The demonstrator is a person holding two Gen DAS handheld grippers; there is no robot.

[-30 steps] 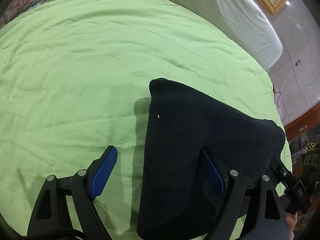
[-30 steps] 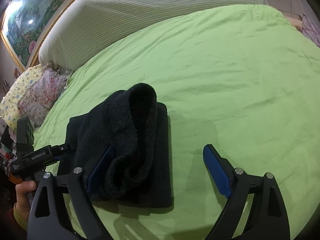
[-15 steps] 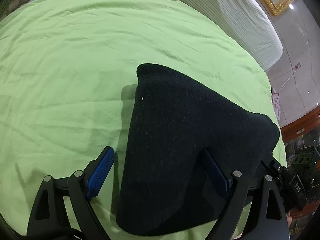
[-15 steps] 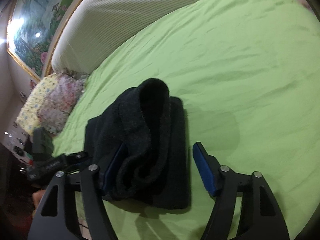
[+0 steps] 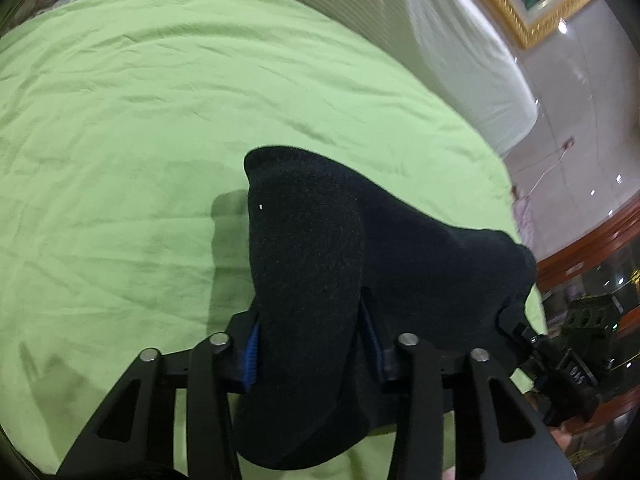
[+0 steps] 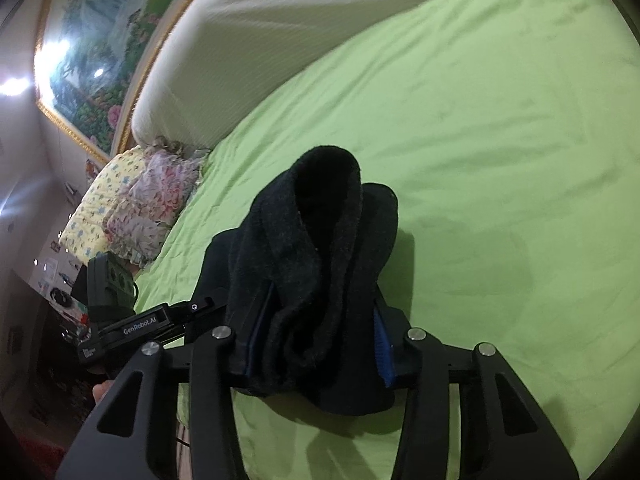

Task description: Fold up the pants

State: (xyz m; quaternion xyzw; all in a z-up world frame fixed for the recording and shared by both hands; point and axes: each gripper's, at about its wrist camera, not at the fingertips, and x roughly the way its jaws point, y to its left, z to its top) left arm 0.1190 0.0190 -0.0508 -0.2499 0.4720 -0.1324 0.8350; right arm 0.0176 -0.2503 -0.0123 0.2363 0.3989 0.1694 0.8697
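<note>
The black pants [image 5: 320,264] are folded into a thick bundle on the green bed sheet [image 5: 120,140]. My left gripper [image 5: 310,344] is shut on one end of the bundle, its blue pads pressed into the cloth. My right gripper [image 6: 318,340] is shut on the other end of the pants [image 6: 320,248], where the fleecy fold stands up between the fingers. Both ends are lifted off the sheet. The right gripper's body shows at the right edge of the left wrist view [image 5: 560,352], and the left gripper's body at the left of the right wrist view [image 6: 132,320].
A white striped headboard cushion [image 6: 280,40] runs along the far side of the bed. Flowered pillows [image 6: 132,208] lie at the bed's corner. A framed painting [image 6: 92,40] hangs on the wall. A wooden cabinet [image 5: 592,252] stands past the bed's edge.
Both grippers have closed from wide open onto the ends of the pants bundle. The bundle has been bunched and raised a little off the sheet.
</note>
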